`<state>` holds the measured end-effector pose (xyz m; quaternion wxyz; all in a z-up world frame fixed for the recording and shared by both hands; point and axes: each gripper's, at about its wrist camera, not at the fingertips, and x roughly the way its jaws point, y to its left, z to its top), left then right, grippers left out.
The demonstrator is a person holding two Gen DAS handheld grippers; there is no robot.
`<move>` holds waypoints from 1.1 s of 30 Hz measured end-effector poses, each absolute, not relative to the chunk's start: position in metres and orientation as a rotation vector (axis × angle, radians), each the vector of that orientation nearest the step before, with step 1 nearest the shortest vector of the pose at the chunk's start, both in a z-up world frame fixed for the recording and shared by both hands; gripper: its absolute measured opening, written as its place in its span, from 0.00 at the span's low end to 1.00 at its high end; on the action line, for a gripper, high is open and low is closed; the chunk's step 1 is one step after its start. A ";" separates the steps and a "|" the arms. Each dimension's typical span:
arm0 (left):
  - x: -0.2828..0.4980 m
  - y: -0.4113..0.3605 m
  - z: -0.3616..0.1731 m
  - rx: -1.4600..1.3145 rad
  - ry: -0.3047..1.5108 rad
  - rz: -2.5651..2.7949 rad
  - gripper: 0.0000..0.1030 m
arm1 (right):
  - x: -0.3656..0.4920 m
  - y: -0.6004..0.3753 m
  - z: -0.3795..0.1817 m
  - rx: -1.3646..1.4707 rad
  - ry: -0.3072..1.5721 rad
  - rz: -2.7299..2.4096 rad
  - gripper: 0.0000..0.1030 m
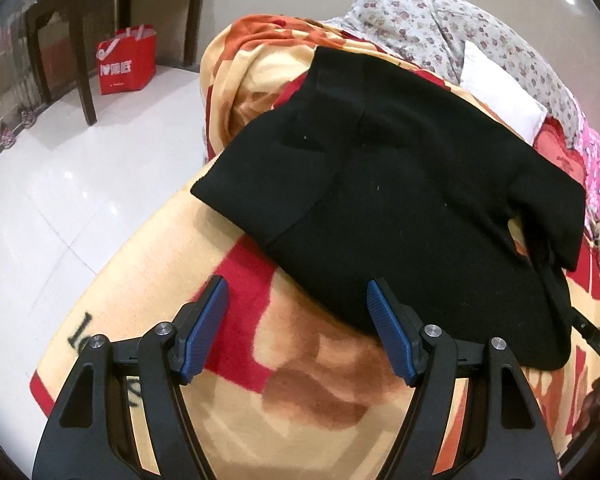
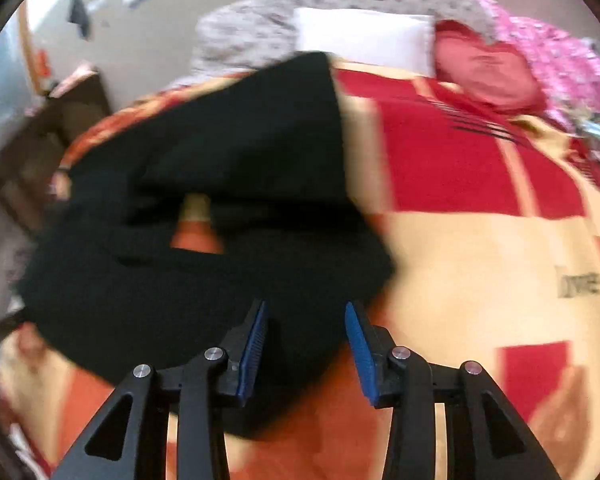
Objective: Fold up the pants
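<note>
1. Blue-padded fingers (image 1: 204, 320) of the left gripper (image 1: 296, 304) stood wide apart above the blanket (image 1: 340, 400), holding nothing, one pad just over the near hem of the black pants (image 1: 400, 208).
2. Folded into a rough heap, the pants lay on the red, cream and orange blanket that covered the bed, near its edge by the white floor (image 1: 60, 200).
3. Partly spread, the right gripper (image 2: 306, 312) hung over the same garment's near edge; its view was blurred, and nothing was pinched between its pads.
4. Beyond the pants sat a white pillow (image 1: 500, 96), a red heart cushion (image 2: 488, 68) and floral bedding (image 1: 420, 20).
5. On the floor, a red shopping bag (image 1: 126, 62) stood beside a dark wooden table (image 1: 84, 92).
</note>
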<state>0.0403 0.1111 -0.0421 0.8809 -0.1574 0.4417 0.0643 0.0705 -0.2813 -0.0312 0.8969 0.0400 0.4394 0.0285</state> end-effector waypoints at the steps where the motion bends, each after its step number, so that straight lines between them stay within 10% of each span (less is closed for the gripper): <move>1: 0.041 0.109 -0.042 -0.330 0.924 0.135 0.70 | 0.072 -0.276 -0.029 0.091 0.905 0.093 0.39; 8: 0.049 0.099 -0.040 -0.336 0.954 0.120 0.70 | 0.107 -0.207 -0.050 -0.164 0.876 0.071 0.38; 12: 0.047 0.098 -0.040 -0.326 0.950 0.119 0.70 | 0.100 -0.236 -0.038 -0.012 0.872 0.098 0.06; 23: 0.042 0.103 -0.041 -0.361 0.934 0.110 0.70 | 0.022 -0.384 -0.033 0.267 0.902 -0.218 0.05; 25: 0.039 0.106 -0.041 -0.381 0.932 0.109 0.70 | 0.016 -0.395 -0.030 0.350 0.874 -0.209 0.09; 28: 0.037 0.114 -0.041 -0.463 0.914 0.109 0.70 | 0.018 -0.398 -0.028 0.424 0.849 -0.139 0.45; 33: 0.037 0.122 -0.040 -0.591 0.885 0.104 0.78 | 0.024 -0.403 -0.042 0.528 0.870 -0.087 0.45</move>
